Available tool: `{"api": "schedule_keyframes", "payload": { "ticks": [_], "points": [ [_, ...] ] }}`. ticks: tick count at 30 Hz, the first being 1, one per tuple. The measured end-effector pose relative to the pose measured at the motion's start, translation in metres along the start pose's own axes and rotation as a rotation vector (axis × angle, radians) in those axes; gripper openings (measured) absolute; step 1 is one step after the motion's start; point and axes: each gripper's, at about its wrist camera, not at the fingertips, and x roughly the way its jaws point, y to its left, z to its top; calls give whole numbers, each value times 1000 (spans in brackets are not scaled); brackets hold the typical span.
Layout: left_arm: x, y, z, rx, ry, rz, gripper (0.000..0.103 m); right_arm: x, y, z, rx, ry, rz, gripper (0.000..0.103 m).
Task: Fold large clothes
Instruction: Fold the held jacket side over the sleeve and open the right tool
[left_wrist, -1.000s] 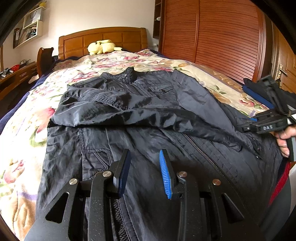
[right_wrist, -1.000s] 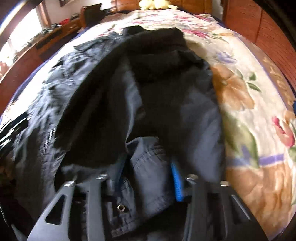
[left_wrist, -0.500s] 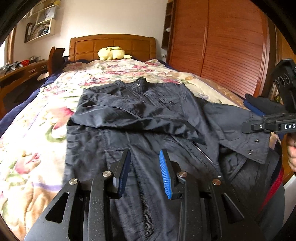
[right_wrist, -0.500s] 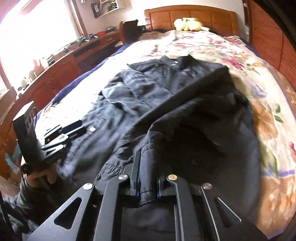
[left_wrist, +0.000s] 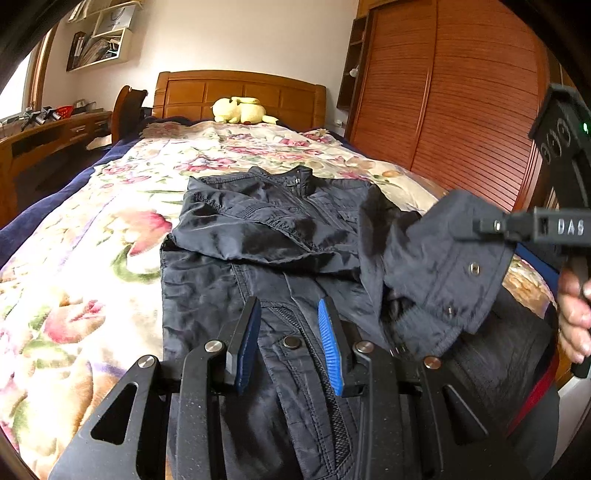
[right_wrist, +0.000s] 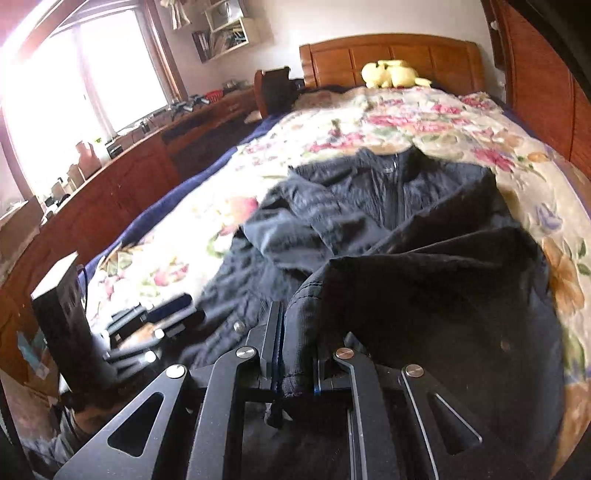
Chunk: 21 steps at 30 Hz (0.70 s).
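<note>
A dark jacket (left_wrist: 258, 258) lies face up on the floral bedspread (left_wrist: 92, 258), its left sleeve folded across the chest. My left gripper (left_wrist: 290, 332) hovers open over the zipper near the hem, nothing between its blue pads (left_wrist: 330, 347). To the right, my right gripper (left_wrist: 476, 225) holds the other sleeve's cuff (left_wrist: 443, 266) raised off the bed, a hand (left_wrist: 572, 314) on its grip. In the right wrist view the right gripper (right_wrist: 295, 354) is shut on that cuff (right_wrist: 406, 295), with the jacket (right_wrist: 369, 206) beyond and the left gripper (right_wrist: 177, 314) at the left.
A yellow plush toy (left_wrist: 240, 110) lies by the wooden headboard. A slatted wooden wardrobe (left_wrist: 461, 110) lines the bed's right side. A long cluttered desk (right_wrist: 129, 177) and a chair stand on the left under the window.
My right gripper closed on the sleeve cuff and lifted it up off the jacket, pulling back. The left gripper drew back toward the hem, still open.
</note>
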Motion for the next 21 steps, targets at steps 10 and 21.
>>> {"api": "schedule_keyframes", "payload": {
  "ticks": [10,21],
  "points": [
    [5,-8,-2,27,16,2,33,-5,-8,-46,-66,104,-165,48],
    [14,-33,-6,76,44,-44,33,-25,-42,-78,-81,106,-339,56]
  ]
}}
